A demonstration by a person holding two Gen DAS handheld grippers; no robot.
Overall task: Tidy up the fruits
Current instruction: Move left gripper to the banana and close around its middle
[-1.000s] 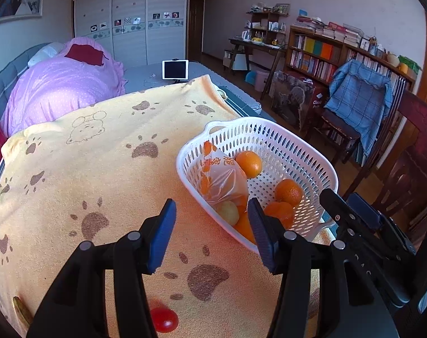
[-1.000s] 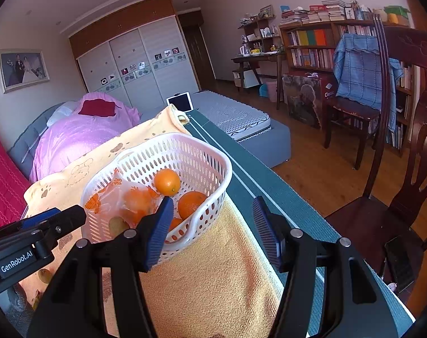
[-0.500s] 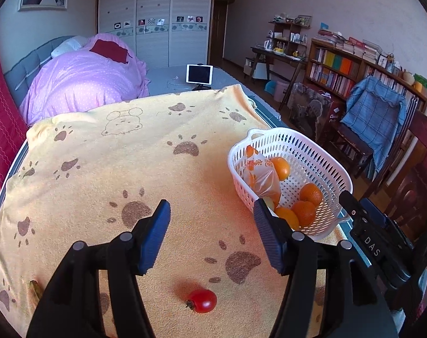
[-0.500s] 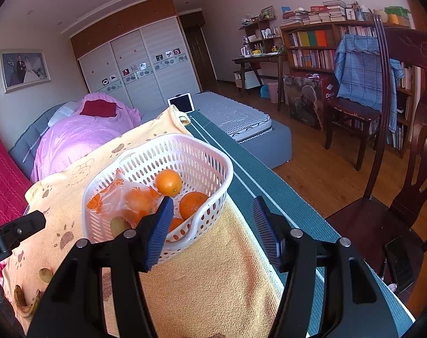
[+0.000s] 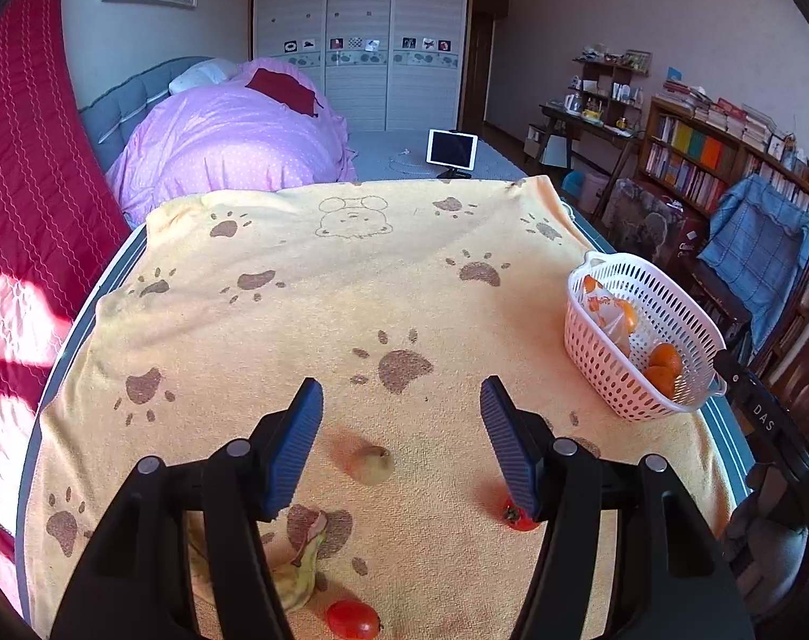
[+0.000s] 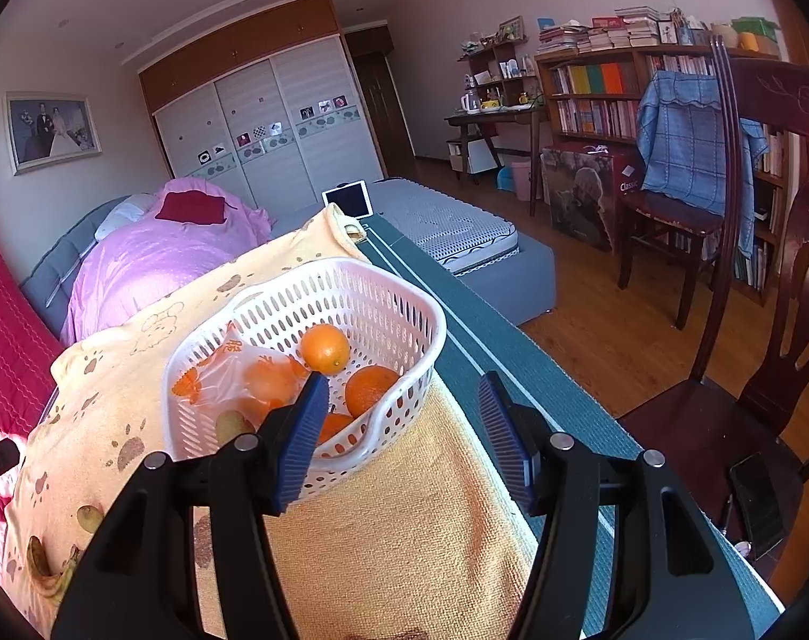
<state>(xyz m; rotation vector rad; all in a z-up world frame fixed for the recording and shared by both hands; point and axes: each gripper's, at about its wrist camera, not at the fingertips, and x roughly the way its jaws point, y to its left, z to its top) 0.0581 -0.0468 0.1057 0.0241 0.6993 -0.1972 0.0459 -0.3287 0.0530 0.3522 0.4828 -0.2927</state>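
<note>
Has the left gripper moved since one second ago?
Yes. The left gripper has pulled back leftward from the basket, now farther right in view.

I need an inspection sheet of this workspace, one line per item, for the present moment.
Surface: yellow paw-print towel spread over a table.
Job's things: white perforated plastic basket holding oranges and a clear printed plastic bag; on the towel, a small yellowish round fruit and two red cherry tomatoes.
Clutter: greenish peel scrap.
Grippers: left gripper open, empty, above the yellowish fruit; right gripper open, empty, by the basket.
Cables: nothing seen.
Surroundings: pink quilt, white tablet, wooden bookshelf, dark wooden chair.
</note>
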